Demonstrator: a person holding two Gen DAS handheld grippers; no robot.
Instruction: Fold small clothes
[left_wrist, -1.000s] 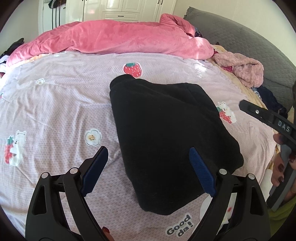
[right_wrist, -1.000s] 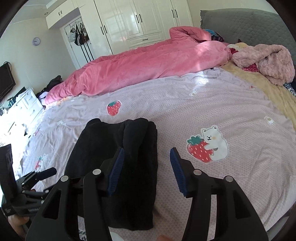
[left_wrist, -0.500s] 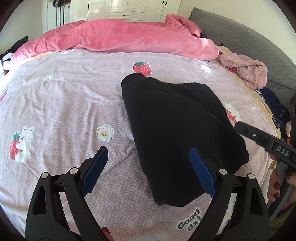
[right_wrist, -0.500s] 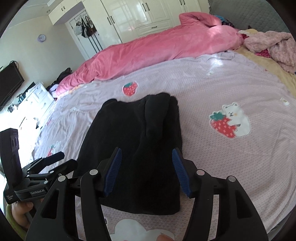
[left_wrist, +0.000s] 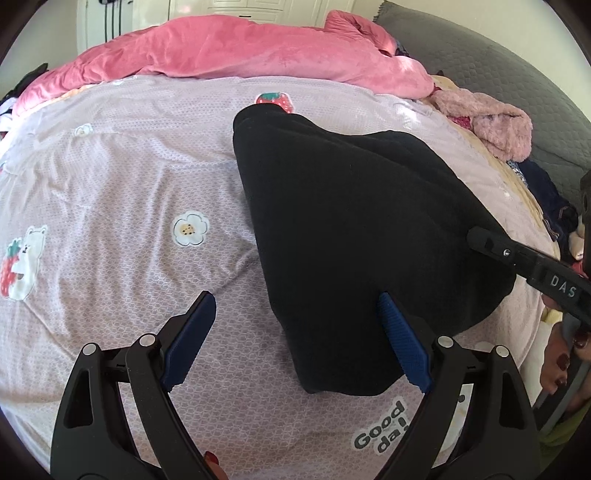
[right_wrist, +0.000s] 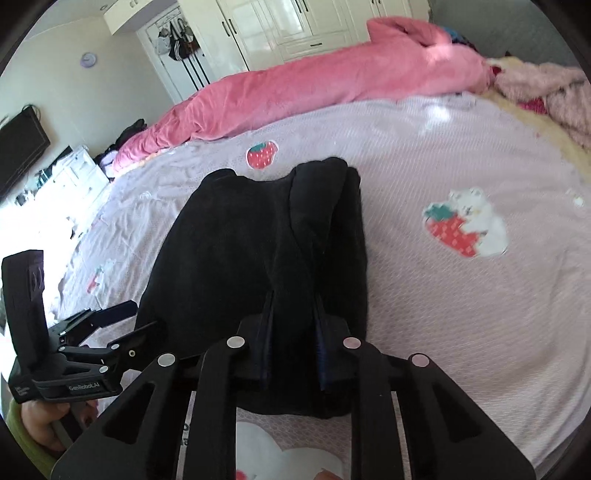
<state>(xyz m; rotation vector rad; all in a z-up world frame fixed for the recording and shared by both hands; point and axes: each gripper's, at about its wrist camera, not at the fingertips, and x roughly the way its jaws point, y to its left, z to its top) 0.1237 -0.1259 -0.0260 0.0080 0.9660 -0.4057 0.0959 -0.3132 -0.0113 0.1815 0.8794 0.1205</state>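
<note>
A folded black garment (left_wrist: 351, 221) (right_wrist: 240, 240) lies on the lilac printed bedsheet (left_wrist: 110, 184). My right gripper (right_wrist: 294, 299) is at the garment's near edge, jaws closing, and its blue pads pinch a raised fold of the black cloth. In the left wrist view the right gripper (left_wrist: 517, 254) reaches in from the right onto the garment's side. My left gripper (left_wrist: 295, 299) hovers open over the garment's near left corner, one pad above the cloth and one above the sheet, holding nothing. The right wrist view also shows the left gripper (right_wrist: 142, 316), open beside the garment.
A pink duvet (left_wrist: 240, 55) (right_wrist: 332, 85) is bunched along the far side of the bed. A fluffy pink garment (left_wrist: 495, 122) and dark clothes lie by the grey headboard (left_wrist: 498, 74). A white dresser (right_wrist: 70, 170) stands beyond the bed's left edge.
The right gripper's jaws have gone from wide apart to narrow, pinching the garment's near fold, after coming down and closer to it. The left gripper stays open and hardly moved.
</note>
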